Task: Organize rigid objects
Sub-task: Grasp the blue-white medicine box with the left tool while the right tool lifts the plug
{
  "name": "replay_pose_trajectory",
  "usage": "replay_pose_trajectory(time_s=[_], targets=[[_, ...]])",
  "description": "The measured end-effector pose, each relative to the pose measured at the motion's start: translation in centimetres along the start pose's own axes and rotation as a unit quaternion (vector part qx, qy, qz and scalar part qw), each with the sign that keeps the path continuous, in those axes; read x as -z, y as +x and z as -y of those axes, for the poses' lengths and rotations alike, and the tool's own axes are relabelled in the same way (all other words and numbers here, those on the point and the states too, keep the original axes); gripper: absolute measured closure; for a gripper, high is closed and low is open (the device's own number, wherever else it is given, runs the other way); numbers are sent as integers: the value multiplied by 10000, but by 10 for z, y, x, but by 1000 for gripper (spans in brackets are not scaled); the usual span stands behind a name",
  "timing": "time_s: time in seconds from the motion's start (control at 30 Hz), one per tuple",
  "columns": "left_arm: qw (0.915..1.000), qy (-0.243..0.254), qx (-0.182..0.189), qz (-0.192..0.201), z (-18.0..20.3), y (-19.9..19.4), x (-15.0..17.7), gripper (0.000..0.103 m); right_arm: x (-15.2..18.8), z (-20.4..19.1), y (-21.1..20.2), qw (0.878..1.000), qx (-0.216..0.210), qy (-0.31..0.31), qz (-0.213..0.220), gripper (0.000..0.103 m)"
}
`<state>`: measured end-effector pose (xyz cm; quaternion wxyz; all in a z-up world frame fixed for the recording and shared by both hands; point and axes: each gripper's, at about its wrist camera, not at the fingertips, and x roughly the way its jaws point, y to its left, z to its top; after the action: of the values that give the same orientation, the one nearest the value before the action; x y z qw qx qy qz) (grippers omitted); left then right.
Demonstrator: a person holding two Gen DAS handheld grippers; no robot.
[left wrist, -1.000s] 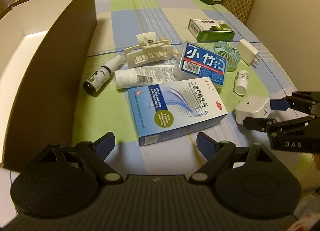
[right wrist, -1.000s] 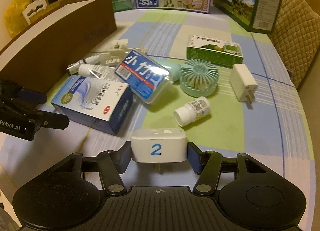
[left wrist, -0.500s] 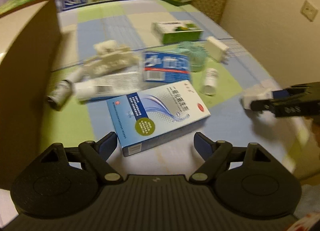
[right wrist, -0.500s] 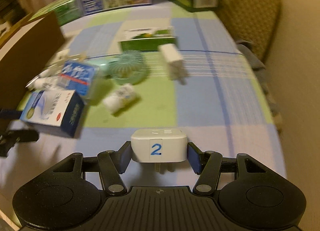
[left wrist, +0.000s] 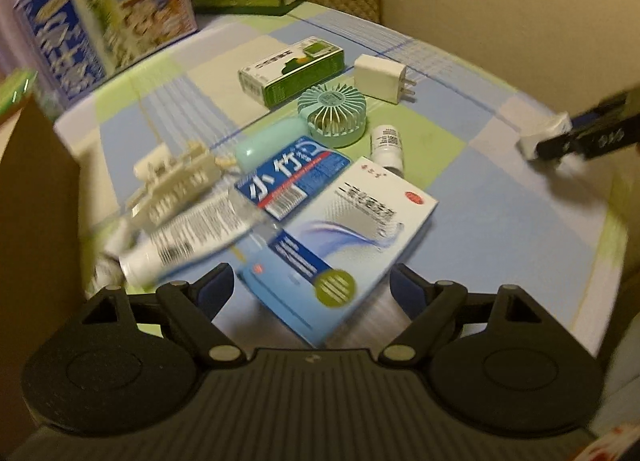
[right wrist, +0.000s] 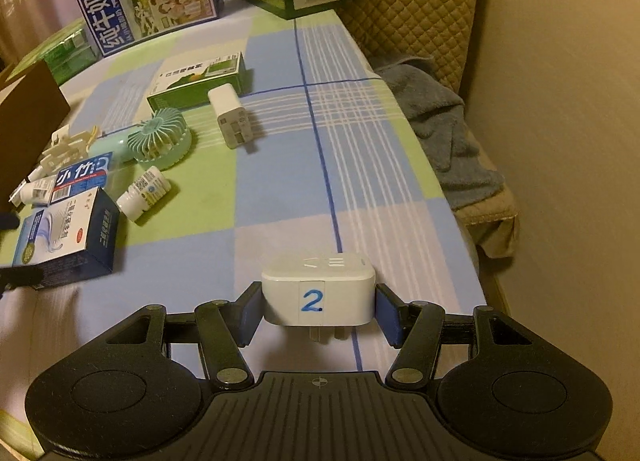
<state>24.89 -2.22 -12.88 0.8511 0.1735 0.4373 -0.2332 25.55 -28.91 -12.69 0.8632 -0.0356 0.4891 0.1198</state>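
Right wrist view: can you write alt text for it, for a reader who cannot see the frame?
The right gripper holds a white plug adapter marked "2" between its jaws, above a checked tablecloth. To the left lie a blue medicine box, a small white bottle, a mint handheld fan and a white charger.

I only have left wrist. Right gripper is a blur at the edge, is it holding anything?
Observer: Yes, right gripper is shut on a white plug adapter marked "2".
Operator: On the table or lifted?
Observer: Lifted; its prongs hang clear above the tablecloth.
Operator: What's off the table's right side?
Observer: A grey towel on a quilted seat.
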Motion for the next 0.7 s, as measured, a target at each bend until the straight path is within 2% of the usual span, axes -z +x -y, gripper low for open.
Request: replay_pose_trajectory(time_s=[0.13, 0.23, 0.33, 0.47, 0.57, 0.7], targets=[[9987, 438, 256, 24, 2, 10, -5, 19, 4, 4, -3, 10000, -29, 29, -8, 48], [9980, 489, 392, -105, 5, 15, -6, 22, 6, 7, -5, 10000, -29, 36, -18, 48], [9980, 234, 535, -237, 9, 14, -6, 30, 7, 8, -6, 10000, -46, 46, -19, 48], [9953, -441, 704, -499, 18, 13, 2, 42, 7, 8, -6, 10000, -71, 35, -12, 48], [9919, -823, 745, -614, 28, 13, 7, 41, 7, 8, -6, 10000, -94, 3, -16, 48], [9901, -1043, 649, -673, 34, 13, 0, 41, 7, 8, -6, 9999, -128, -80, -34, 47]])
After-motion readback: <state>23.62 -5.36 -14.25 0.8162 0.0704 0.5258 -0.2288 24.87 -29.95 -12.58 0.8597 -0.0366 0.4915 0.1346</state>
